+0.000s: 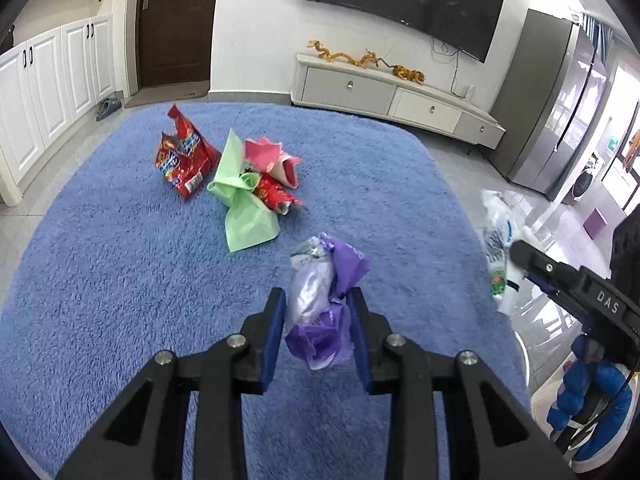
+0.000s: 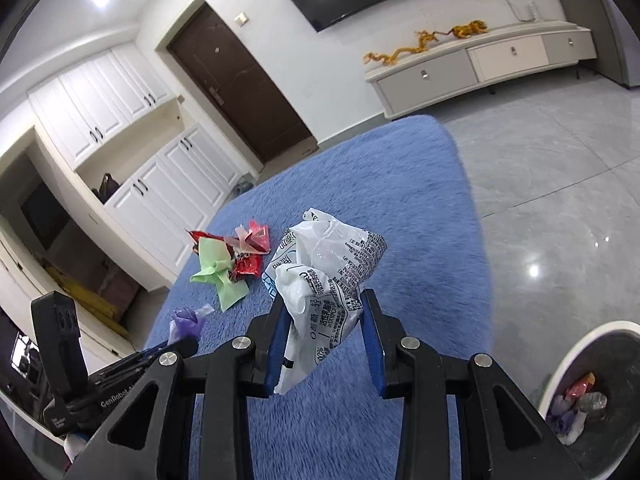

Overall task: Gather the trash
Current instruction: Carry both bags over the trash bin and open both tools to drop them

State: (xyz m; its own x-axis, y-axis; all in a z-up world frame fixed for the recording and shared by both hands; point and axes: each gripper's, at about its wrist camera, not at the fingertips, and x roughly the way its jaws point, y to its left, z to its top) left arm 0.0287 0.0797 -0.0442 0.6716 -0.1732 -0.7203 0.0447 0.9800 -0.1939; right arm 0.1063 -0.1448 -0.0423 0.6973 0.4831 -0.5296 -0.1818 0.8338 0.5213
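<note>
Left gripper (image 1: 316, 312): clenched on a crumpled purple wrapper (image 1: 326, 300), its blue pads pressing the bundle from both sides.
Purple wrapper, axis: long way runs roughly along the fingers, pointing away from the gripper, the silvery-lilac end sticking out past the fingertips and a purple wad bulging out below them.
Purple wrapper, place: up in the jaws above the fuzzy blue rug (image 1: 100, 280), not lying on it.
Right gripper (image 2: 324, 328): closed on a white printed plastic bag (image 2: 324, 276), squeezed between its blue pads.
White bag, axis: it stands up and forward out of the jaws, the crumpled top well beyond the fingertips, a tail hanging down between the fingers.
White bag, place: carried over the rug's near edge, with the white-rimmed bin (image 2: 576, 344) down at the lower right, some wrappers already in it.
Rest of the trash: a red snack packet (image 1: 184, 160), a light green wrapper (image 1: 240, 204) and a pink one (image 1: 276, 160) lie bunched together farther out on the rug, well apart from both grippers.
Hand: a blue-gloved hand (image 1: 588, 392) grips the right tool's handle.
</note>
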